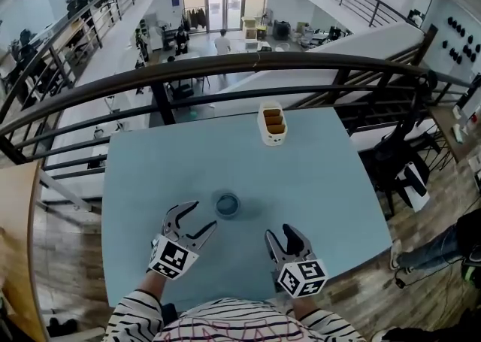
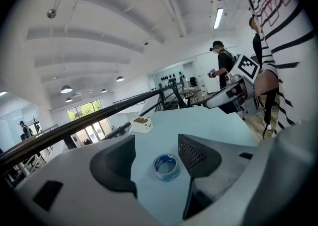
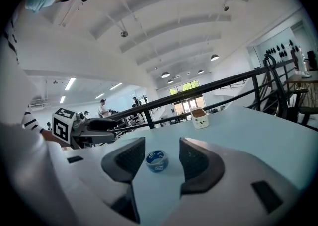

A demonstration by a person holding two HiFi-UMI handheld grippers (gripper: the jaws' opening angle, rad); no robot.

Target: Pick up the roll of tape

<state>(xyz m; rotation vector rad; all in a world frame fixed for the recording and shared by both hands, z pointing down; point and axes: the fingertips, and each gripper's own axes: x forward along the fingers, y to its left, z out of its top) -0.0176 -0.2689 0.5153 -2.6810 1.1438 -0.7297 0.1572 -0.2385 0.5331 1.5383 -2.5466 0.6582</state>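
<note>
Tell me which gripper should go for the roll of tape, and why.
Left, I'd judge. The left gripper has its open jaws closer to the roll of tape and pointed at it. The right gripper, also open and aimed at the roll, sits farther back.

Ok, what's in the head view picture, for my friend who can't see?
A blue roll of tape lies flat on a pale blue table, just ahead of the left gripper and right gripper, both open and empty. A small white container stands at the table's far edge.
</note>
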